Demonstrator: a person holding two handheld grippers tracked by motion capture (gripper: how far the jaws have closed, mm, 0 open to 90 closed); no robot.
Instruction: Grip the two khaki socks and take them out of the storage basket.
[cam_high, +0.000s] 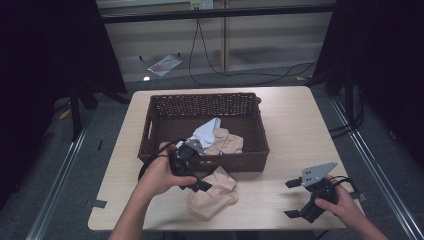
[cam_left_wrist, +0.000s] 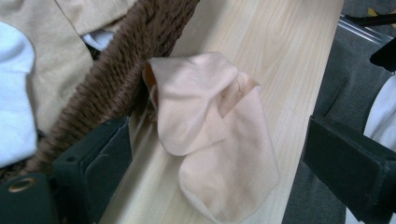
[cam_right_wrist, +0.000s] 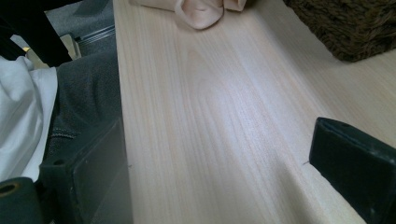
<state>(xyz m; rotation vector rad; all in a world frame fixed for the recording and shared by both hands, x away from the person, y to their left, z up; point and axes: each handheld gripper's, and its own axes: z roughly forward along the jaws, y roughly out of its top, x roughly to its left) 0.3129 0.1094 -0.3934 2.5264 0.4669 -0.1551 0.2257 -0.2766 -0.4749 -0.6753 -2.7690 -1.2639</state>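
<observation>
left claw (cam_left_wrist: 210, 154) gapes wide over a crumpled peach fabric sock (cam_left_wrist: 215, 140) on the pale wooden surface (cam_high: 295, 130), against the brown woven wicker basket (cam_high: 252, 162); right claw (cam_high: 296, 198) open, empty; other garments already binned, this one seemingly left

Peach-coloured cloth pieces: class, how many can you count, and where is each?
2: one peach cloth lies on the table in front of the basket; another lies inside it beside a white cloth. More may be hidden underneath.

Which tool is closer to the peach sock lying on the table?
Left. The left tool hangs right over the peach sock, jaws open around it. The right tool sits off toward the table's right edge.
</observation>
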